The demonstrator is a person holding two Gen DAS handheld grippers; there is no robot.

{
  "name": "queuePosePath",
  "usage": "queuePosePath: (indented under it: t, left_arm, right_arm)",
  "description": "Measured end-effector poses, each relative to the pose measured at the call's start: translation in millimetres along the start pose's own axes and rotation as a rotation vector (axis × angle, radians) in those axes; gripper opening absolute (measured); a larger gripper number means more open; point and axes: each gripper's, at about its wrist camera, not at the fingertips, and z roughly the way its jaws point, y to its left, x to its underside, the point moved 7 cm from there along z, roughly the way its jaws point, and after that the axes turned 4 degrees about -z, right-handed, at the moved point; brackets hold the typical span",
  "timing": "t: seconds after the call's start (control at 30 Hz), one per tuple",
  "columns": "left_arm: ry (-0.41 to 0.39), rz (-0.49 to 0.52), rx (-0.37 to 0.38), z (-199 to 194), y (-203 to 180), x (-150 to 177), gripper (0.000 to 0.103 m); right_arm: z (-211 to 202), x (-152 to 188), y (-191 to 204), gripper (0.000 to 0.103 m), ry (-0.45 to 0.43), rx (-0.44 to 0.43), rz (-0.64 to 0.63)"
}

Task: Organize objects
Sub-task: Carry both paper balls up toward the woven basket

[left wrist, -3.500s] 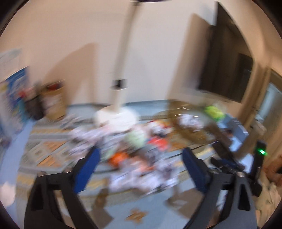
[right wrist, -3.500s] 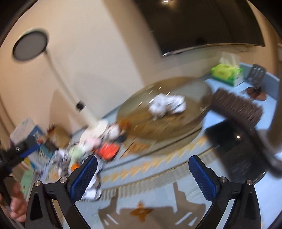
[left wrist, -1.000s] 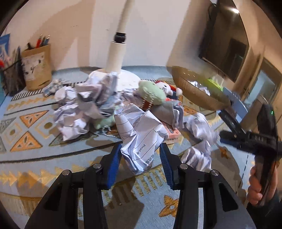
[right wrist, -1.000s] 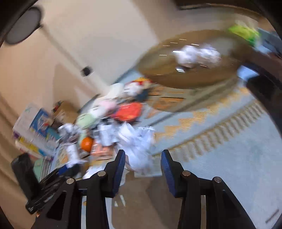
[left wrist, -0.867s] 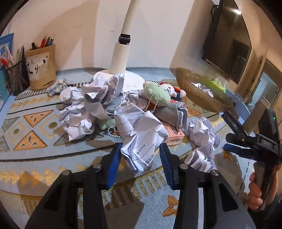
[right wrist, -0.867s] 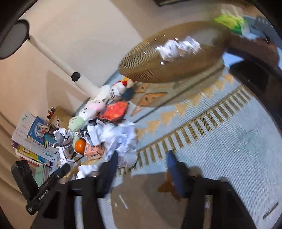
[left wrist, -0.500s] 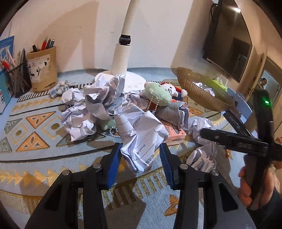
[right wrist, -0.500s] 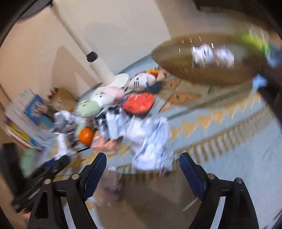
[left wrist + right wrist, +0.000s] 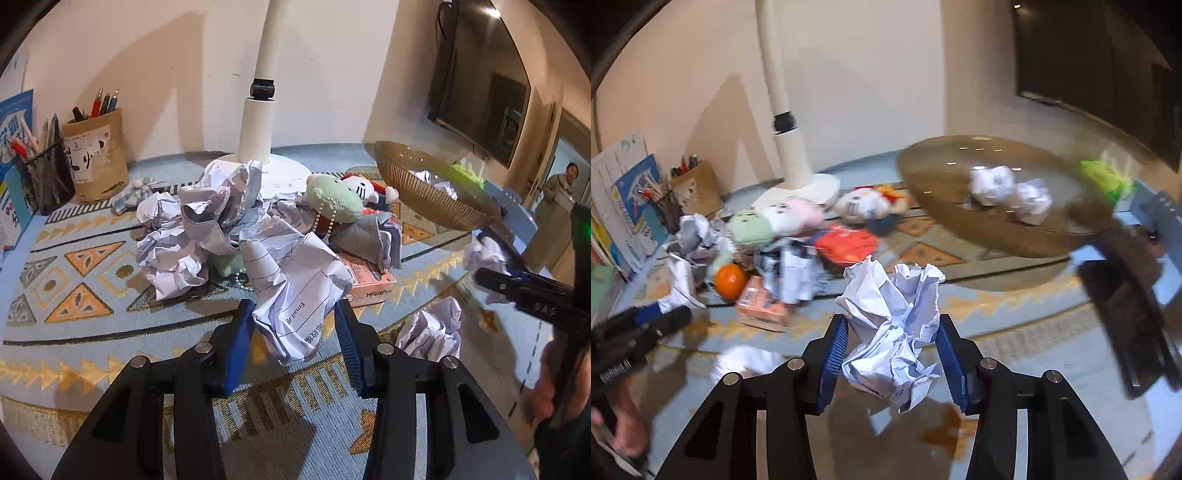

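My left gripper (image 9: 293, 332) is shut on a lined crumpled paper ball (image 9: 295, 284) at the near edge of a pile of crumpled papers (image 9: 184, 229), plush toys (image 9: 334, 197) and a pink box (image 9: 369, 282). My right gripper (image 9: 892, 354) is shut on a white crumpled paper ball (image 9: 894, 325) and holds it above the patterned rug. In the left wrist view the right gripper (image 9: 491, 254) appears at the right with that paper, near the brown woven basket (image 9: 424, 192). The basket (image 9: 945, 206) holds two paper balls (image 9: 1008, 192).
A white lamp pole and base (image 9: 258, 122) stand behind the pile. Pen holders (image 9: 92, 155) and books stand at the left wall. An orange (image 9: 729, 280) and another paper ball (image 9: 432, 328) lie on the rug. A green tissue box (image 9: 1104, 177) is beyond the basket.
My right gripper closed on a crumpled paper ball and lifted it off the rug toward the basket. My left gripper has stayed shut on the lined paper.
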Motion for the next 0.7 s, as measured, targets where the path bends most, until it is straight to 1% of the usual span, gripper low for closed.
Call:
queuePosePath:
  t: [0.07, 0.1, 0.2, 0.3, 0.37, 0.5, 0.57, 0.6, 0.67, 0.7]
  left_arm:
    - [-0.005, 0.014, -0.021, -5, -6, -3, 0.042]
    - [-0.012, 0.013, -0.012, -10, -10, -7, 0.042]
    - [-0.047, 0.006, 0.053, -31, -32, -33, 0.042]
    - [-0.074, 0.015, 0.103, -43, -57, -63, 0.042]
    - [-0.08, 0.036, 0.131, -43, -78, -84, 0.042]
    - [-0.065, 0.066, 0.185, -25, -126, -124, 0.042]
    - [-0.067, 0.099, 0.186, -10, -150, -142, 0.042]
    - [-0.058, 0.119, 0.188, 1, -164, -150, 0.042]
    - [-0.037, 0.143, 0.197, 20, -187, -157, 0.042]
    - [-0.025, 0.156, 0.203, 31, -198, -160, 0.042]
  right_arm:
    - [-4, 8, -17, 0.048, 0.014, -0.014, 0.05]
    - [-8, 11, -21, 0.048, 0.012, -0.019, 0.064]
    - [-26, 6, -41, 0.048, -0.015, -0.021, 0.098]
    - [-48, -12, -59, 0.048, -0.067, -0.018, 0.126]
    - [-64, -26, -72, 0.048, -0.11, -0.03, 0.15]
    - [-85, -53, -97, 0.048, -0.172, -0.027, 0.185]
    - [-95, -69, -113, 0.048, -0.208, -0.02, 0.217]
    - [-97, -76, -122, 0.048, -0.221, -0.01, 0.233]
    - [-100, -92, -147, 0.048, -0.253, 0.032, 0.296]
    - [-98, -96, -155, 0.048, -0.256, 0.046, 0.315]
